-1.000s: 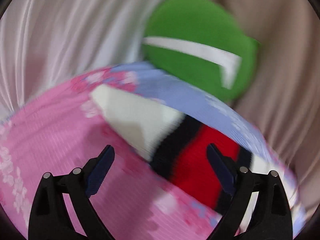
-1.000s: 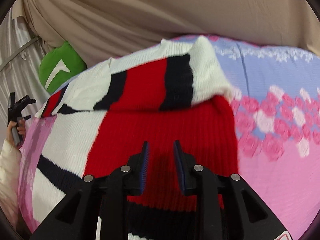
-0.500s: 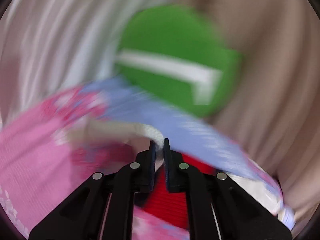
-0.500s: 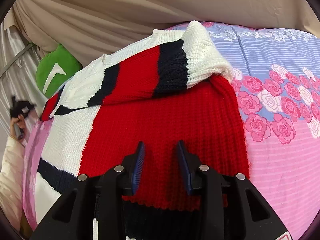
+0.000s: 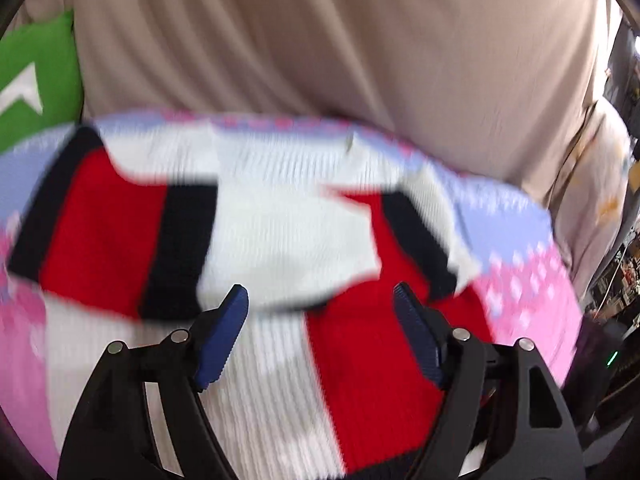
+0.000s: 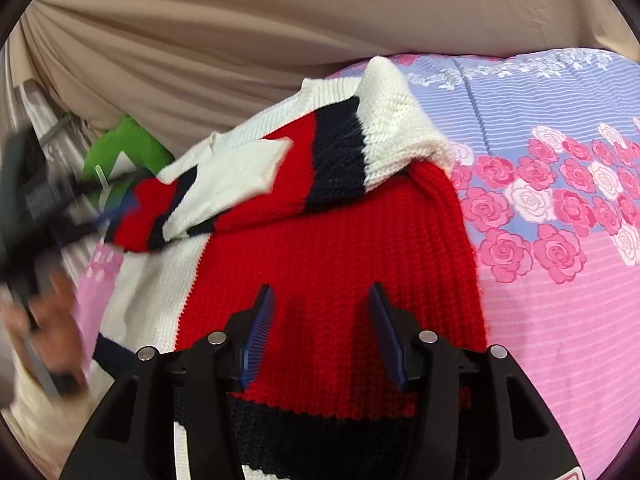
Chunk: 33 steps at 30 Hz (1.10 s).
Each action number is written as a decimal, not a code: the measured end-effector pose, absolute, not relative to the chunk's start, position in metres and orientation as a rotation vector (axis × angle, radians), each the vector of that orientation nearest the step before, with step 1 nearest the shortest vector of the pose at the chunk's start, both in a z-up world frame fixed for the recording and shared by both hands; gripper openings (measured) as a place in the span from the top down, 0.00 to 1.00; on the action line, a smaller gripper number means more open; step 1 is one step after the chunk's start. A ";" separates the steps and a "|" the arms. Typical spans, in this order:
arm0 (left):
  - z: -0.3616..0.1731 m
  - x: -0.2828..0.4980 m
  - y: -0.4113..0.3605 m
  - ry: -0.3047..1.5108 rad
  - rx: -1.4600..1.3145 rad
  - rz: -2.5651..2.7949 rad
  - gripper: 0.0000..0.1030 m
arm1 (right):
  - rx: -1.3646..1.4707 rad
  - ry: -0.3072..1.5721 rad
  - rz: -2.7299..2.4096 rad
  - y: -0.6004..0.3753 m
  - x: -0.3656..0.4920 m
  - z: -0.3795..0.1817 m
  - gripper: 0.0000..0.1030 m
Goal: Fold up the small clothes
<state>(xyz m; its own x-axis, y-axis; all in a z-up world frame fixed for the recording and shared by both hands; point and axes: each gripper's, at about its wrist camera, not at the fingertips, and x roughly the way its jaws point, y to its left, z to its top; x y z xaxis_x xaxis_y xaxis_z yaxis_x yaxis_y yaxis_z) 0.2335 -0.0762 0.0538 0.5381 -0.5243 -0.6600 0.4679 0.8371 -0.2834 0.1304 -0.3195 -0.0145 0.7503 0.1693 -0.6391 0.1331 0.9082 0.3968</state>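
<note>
A small knit sweater in red, white and dark navy blocks lies on a floral bedspread. Both sleeves are folded across its body: the left sleeve and the right sleeve. In the left wrist view the sweater is blurred. My left gripper is open and empty just above the sweater body. My right gripper is open and empty over the red part of the sweater. The left gripper also shows blurred at the left of the right wrist view.
A green cushion with a white mark sits at the back left, also in the right wrist view. Beige drapery hangs behind the bed. The person's hand is at the left edge.
My left gripper had shut on the white sleeve cuff, carried it across the sweater, and has opened and let it go. My right gripper has opened wider over the red knit.
</note>
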 end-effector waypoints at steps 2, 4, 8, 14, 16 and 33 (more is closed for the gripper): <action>0.051 0.225 -0.052 0.799 -0.118 -0.563 0.29 | 0.428 0.720 0.018 -0.318 0.129 -0.007 0.53; 0.062 0.225 -0.012 0.762 -0.196 -0.494 0.18 | 0.419 0.713 0.052 -0.312 0.134 0.005 0.50; 0.063 0.245 0.057 0.754 -0.323 -0.330 0.14 | 0.397 0.724 0.139 -0.294 0.172 0.026 0.46; 0.032 0.285 0.112 0.866 -0.564 -0.254 0.14 | 0.529 0.827 0.155 -0.288 0.263 0.006 0.43; 0.027 0.289 0.118 0.888 -0.609 -0.284 0.14 | 0.550 0.862 0.141 -0.285 0.280 -0.005 0.43; -0.007 0.311 0.079 0.946 -0.484 -0.233 0.93 | 0.389 0.773 -0.068 -0.323 0.280 0.004 0.92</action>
<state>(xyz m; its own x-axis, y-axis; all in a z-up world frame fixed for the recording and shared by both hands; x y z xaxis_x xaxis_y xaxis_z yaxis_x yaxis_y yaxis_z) 0.3111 0.0790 -0.0071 0.5701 -0.3970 -0.7193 -0.0172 0.8695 -0.4936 0.2798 -0.3232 0.0042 0.7175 0.0812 -0.6918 0.2010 0.9268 0.3173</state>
